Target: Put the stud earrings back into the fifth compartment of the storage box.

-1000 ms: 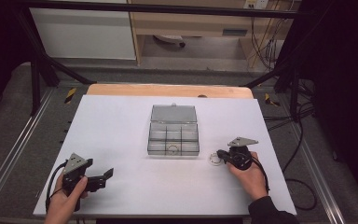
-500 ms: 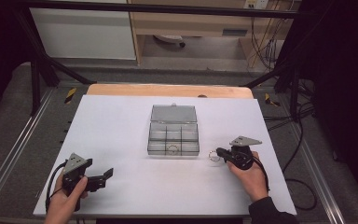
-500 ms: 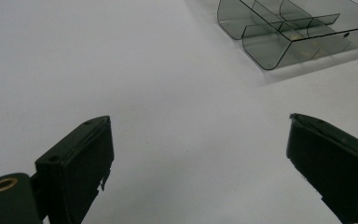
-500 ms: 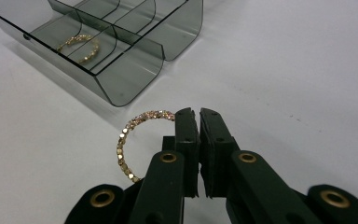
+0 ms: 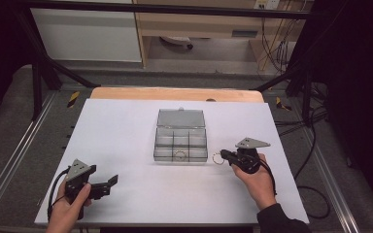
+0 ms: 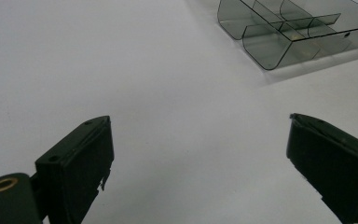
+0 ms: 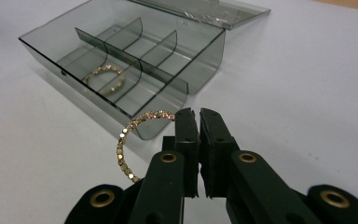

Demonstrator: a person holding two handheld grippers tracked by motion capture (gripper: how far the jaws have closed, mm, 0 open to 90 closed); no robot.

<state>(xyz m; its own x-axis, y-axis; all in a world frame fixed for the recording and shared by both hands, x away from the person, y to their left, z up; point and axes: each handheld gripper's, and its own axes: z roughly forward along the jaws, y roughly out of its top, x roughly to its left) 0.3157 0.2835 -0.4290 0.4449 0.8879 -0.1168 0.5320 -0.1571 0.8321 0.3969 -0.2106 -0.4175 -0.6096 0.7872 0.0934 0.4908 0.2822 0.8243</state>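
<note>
Right gripper view: right tool (image 7: 199, 114) grips bracelet (image 7: 126, 144)

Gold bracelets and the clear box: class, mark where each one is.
held bracelet (image 7: 121, 149), right gripper view, left side of its loop
boxed bracelet (image 7: 103, 78), right gripper view, its near rim
clear box (image 5: 180, 156), high view, front wall
</note>
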